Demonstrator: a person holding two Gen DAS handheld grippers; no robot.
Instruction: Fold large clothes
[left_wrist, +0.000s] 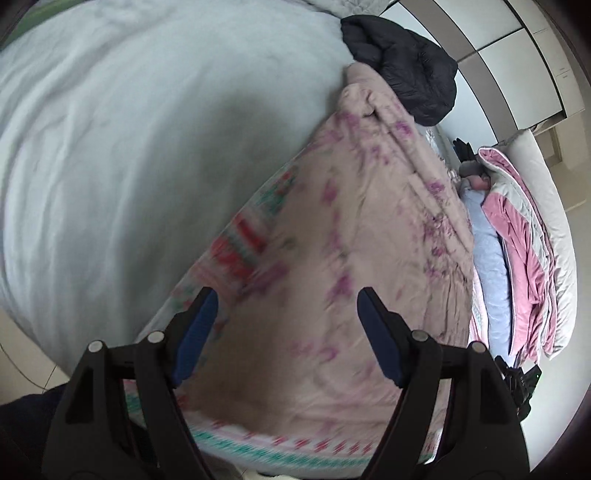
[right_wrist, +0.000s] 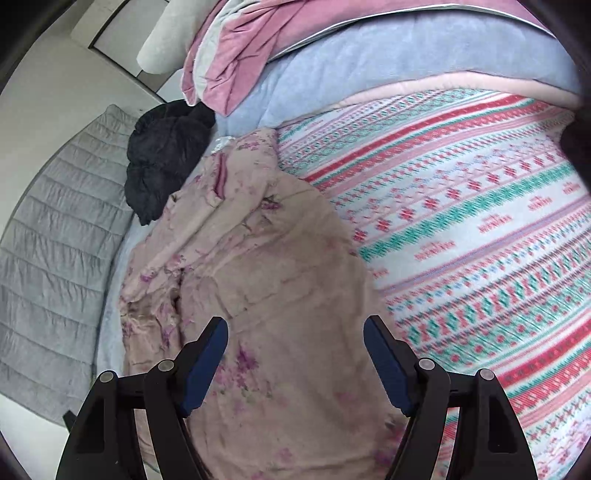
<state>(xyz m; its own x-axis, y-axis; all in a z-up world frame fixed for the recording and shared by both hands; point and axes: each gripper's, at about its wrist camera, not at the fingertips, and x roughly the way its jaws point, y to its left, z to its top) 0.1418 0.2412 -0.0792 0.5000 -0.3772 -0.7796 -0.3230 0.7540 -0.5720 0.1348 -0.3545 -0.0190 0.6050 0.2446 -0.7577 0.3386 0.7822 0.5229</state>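
Observation:
A large beige garment with purple flower print lies spread along the bed; it also shows in the right wrist view, folded lengthwise with a sleeve bunched at its left side. My left gripper is open and empty, hovering above the garment's near end. My right gripper is open and empty, just above the garment's lower part. The left wrist view is motion-blurred.
A patterned red, green and white bed sheet lies right of the garment. A black puffy jacket sits at the far end. Pink and lavender blankets are piled beyond. A pale blue cover and grey quilted mat lie beside.

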